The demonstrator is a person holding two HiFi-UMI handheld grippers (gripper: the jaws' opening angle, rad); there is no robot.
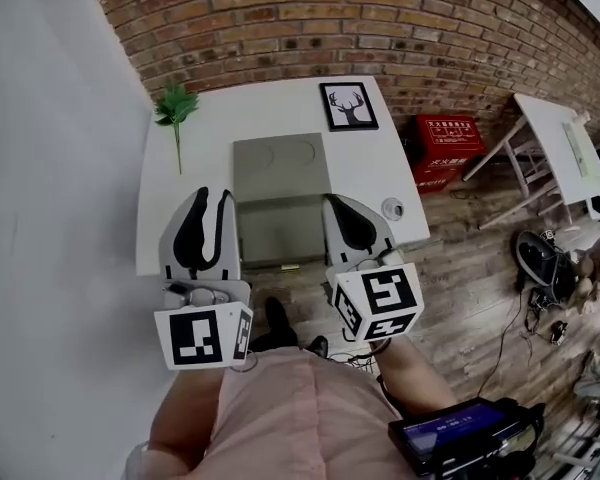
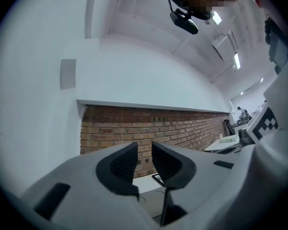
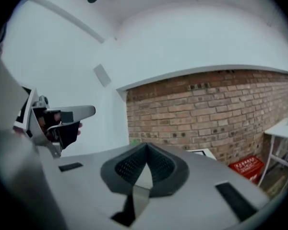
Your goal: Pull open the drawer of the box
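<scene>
Far side: brick wall (image 1: 380, 18). White wall (image 1: 50, 168) runs along the left, wood floor (image 1: 480, 278) on the right.

White table (image 1: 360, 173) sits against the brick.

Grey box (image 1: 280, 163) stands mid-table, two circles on its top. Its drawer (image 1: 280, 230) looks pulled out toward the near edge, with a small brass handle (image 1: 290, 266) at its near end.

Person in a pink shirt (image 1: 300, 408) stands at the near edge with a gripper in each hand. Both are up at about level and aimed at the brick wall, neither touching the box.

Left gripper (image 1: 213, 196): jaws a narrow gap apart, with only the wall and table showing through the gap. It sits over the left side of the drawer in the head view.

Right gripper (image 1: 335, 203): pads pressed together, nothing in them. It sits over the right side of the drawer.

Second white table (image 1: 555, 148) stands far right, well apart. Red boxes (image 1: 448, 148) are on the floor just right of the main table.

Framed deer picture (image 1: 348, 105) lies at the far right of the tabletop, green plant sprig (image 1: 176, 108) at the far left. A small round object (image 1: 392, 207) lies right of the drawer; can't tell what it is.

Dark device with a lit screen (image 1: 460, 433) is at the person's right side, near.
</scene>
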